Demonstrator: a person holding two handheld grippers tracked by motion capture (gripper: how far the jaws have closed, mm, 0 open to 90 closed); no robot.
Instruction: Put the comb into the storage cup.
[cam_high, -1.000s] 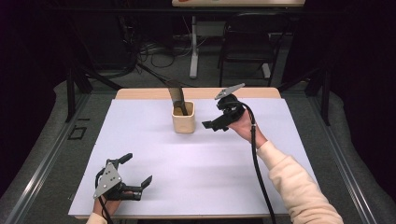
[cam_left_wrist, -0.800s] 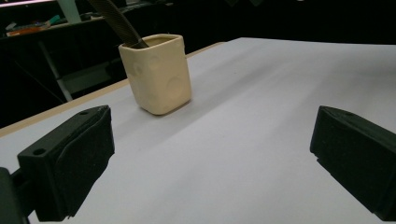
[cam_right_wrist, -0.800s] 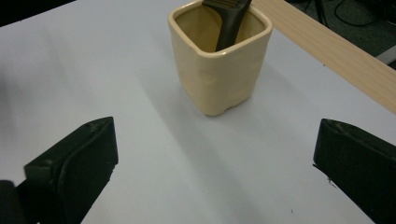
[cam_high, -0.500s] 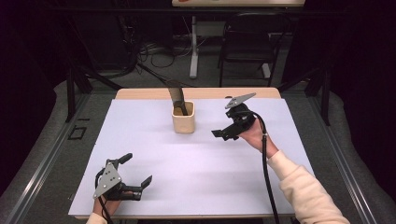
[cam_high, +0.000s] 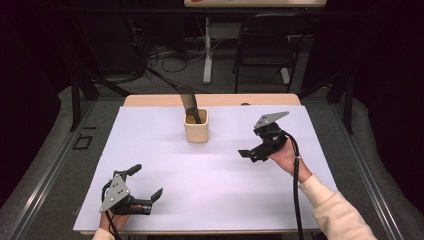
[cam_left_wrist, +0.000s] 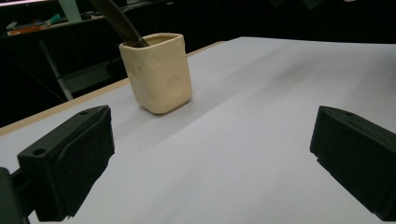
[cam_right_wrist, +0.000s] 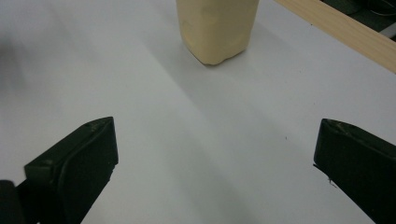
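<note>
Cream cup (cam_high: 196, 127) upright at table's 12 o'clock, dark tool (cam_high: 190, 102) leaning out of it | right gripper (cam_high: 248, 154) at cup's 4 o'clock, near, jaws wide, empty | left gripper (cam_high: 151, 200) low at 7 o'clock, jaws apart, idle | step: likely tool placed in cup, hand clear | next: probably a fresh reach or rest.

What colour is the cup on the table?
The cup is cream, a pale yellowish beige, with faint round dimples on its sides. The left gripper view shows it best.
</note>
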